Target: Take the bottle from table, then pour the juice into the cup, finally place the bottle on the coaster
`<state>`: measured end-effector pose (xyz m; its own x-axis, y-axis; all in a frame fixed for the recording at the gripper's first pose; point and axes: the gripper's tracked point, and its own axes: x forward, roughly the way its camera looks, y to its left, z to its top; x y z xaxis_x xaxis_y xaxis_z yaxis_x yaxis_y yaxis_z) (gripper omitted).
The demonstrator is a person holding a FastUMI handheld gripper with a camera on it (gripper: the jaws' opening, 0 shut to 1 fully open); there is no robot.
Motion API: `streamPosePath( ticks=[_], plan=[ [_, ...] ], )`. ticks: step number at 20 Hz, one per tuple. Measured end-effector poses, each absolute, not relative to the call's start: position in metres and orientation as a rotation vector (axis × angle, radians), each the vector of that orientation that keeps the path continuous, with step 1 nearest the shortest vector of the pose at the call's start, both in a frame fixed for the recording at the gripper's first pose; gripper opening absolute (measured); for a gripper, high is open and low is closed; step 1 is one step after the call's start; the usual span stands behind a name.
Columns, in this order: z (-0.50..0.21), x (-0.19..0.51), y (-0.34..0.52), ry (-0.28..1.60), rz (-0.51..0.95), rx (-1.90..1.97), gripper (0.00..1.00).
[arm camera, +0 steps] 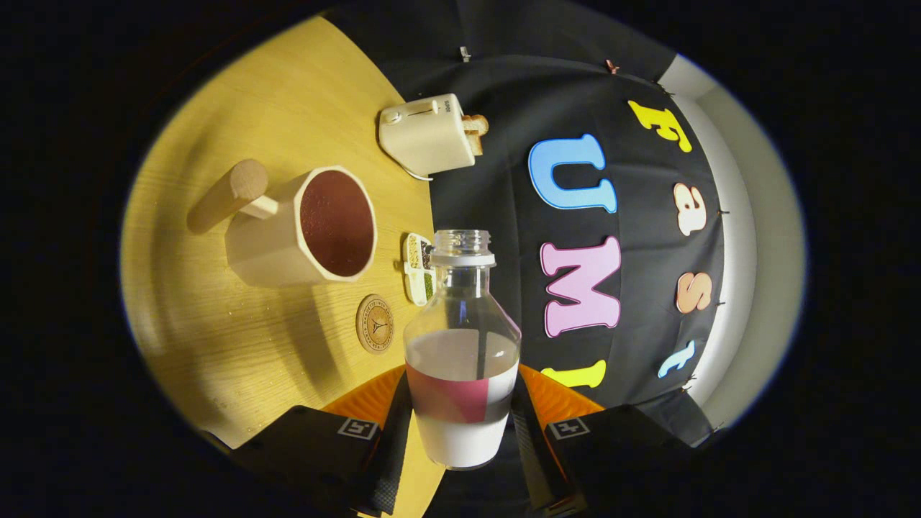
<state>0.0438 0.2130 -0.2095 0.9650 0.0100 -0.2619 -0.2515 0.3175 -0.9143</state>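
- The table [237, 345] is lying beyond the fingers, tilted in view.
- The gripper [460, 432] is clamping the uncapped bottle [462, 345] between both fingers.
- The cup [306, 226] (holding dark juice) is sitting beyond them.
- The coaster [375, 323] is lying between cup and fingers.

We see the gripper [460, 432] as two long, flat fingers [392, 453] reaching forward side by side, each with a finely ribbed inner face. Behind them sit two bulky dark housing blocks, one to each side, and each block carries a small square white tag printed with a black coded pattern. Between the blocks and the fingers we make out ridged orange panels that fan outward on both sides.
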Motion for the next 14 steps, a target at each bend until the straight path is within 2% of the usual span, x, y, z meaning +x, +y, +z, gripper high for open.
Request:
streamPosePath(
  ticks=[14],
  plan=[
    [-0.222,0.054,0.228,0.155,0.265,-1.507,0.7]
  ],
)
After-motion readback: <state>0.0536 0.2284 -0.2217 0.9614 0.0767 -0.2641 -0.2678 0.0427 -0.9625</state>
